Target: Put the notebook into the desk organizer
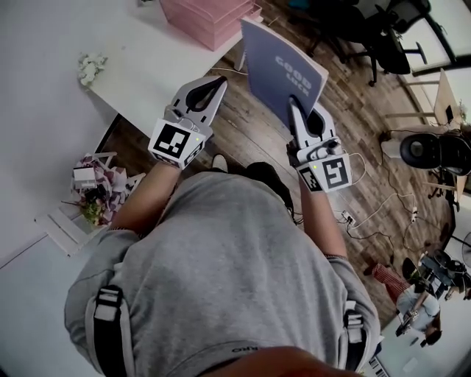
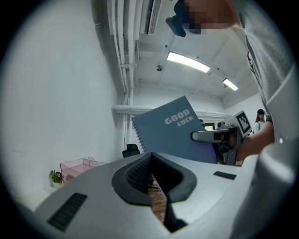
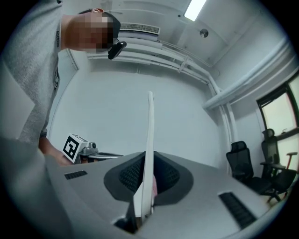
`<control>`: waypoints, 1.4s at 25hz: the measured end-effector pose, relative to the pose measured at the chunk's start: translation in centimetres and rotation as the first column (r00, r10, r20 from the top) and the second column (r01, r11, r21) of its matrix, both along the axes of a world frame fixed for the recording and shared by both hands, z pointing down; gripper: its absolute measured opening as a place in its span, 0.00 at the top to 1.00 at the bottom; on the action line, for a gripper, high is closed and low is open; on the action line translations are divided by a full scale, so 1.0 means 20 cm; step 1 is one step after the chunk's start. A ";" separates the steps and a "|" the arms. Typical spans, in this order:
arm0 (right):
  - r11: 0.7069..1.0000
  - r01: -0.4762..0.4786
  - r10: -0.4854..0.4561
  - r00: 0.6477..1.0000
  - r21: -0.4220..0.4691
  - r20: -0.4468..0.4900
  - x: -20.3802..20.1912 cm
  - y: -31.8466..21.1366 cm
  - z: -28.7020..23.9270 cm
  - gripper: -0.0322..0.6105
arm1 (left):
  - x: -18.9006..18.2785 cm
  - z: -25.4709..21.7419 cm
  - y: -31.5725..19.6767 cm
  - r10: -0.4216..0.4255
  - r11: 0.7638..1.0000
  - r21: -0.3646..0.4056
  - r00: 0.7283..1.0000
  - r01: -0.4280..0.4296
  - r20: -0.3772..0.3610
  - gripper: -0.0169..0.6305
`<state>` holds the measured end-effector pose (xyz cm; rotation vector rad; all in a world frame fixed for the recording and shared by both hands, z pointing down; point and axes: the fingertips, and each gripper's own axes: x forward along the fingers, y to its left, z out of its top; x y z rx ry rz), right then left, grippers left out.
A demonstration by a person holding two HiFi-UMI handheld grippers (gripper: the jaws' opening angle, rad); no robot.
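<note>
The blue spiral-bound notebook with "GOOD LUCK" on its cover (image 1: pixel 283 70) stands nearly upright in the upper centre of the head view, held in the air above the brown wooden plank floor (image 1: pixel 250 136) and clear of the white table (image 1: pixel 140 51). The right gripper (image 1: pixel 298 114) is clamped on its lower edge; in the right gripper view the notebook (image 3: pixel 149 140) shows edge-on as a thin pale strip rising from between the nearly closed jaws. The left gripper (image 1: pixel 219 81) sits left of the notebook, apart from it, with its jaws together and nothing between them; only a thin slit of floor shows in the left gripper view. The translucent pink plastic desk organizer (image 1: pixel 210 18) rests on the table at the top centre of the head view, just left of the notebook's upper corner. A crumpled white paper ball (image 1: pixel 90 68) lies on the table at upper left.
</note>
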<state>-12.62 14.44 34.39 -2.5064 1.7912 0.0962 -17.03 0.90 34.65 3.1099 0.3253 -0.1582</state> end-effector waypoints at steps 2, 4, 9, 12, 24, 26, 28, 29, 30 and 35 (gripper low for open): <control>1.000 0.009 -0.009 1.000 -0.002 0.001 0.06 -0.04 0.00 0.89 | 0.05 0.00 -0.03 -0.007 1.000 0.001 1.000 0.007 0.000 0.95; 1.000 0.021 -0.021 1.000 0.000 0.006 0.12 -0.07 0.01 0.89 | 0.11 0.00 -0.06 -0.020 1.000 0.002 1.000 0.020 0.000 0.95; 0.998 0.065 -0.065 0.998 0.013 0.019 0.32 -0.14 0.04 0.89 | 0.27 0.01 -0.12 -0.063 0.998 0.010 0.998 0.063 0.006 0.95; 0.994 0.103 -0.103 0.994 0.022 0.026 0.50 -0.19 0.03 0.89 | 0.41 -0.01 -0.15 -0.099 0.995 0.016 0.995 0.099 0.013 0.95; 0.943 0.331 -0.332 0.943 0.033 0.031 1.28 -0.35 -0.05 0.89 | 1.06 -0.11 -0.20 -0.323 0.946 0.047 0.946 0.322 0.030 0.95; 0.928 0.370 -0.371 0.928 0.033 0.028 1.38 -0.37 -0.07 0.89 | 1.14 -0.12 -0.21 -0.366 0.930 0.056 0.930 0.364 0.030 0.95; 0.913 0.408 -0.408 0.912 0.030 0.034 1.47 -0.39 -0.07 0.89 | 1.19 -0.13 -0.23 -0.410 0.911 0.057 0.912 0.408 0.027 0.95; 0.905 0.423 -0.424 0.904 0.030 0.042 1.51 -0.40 -0.06 0.89 | 1.21 -0.13 -0.24 -0.430 0.902 0.053 0.902 0.429 0.025 0.95; 0.899 0.437 -0.439 0.897 0.031 0.051 1.55 -0.42 -0.06 0.89 | 1.23 -0.12 -0.25 -0.448 0.893 0.050 0.894 0.447 0.025 0.95; 0.867 0.496 -0.498 0.864 0.037 0.081 1.66 -0.55 -0.04 0.89 | 1.29 -0.11 -0.32 -0.521 0.853 0.072 0.853 0.518 0.038 0.95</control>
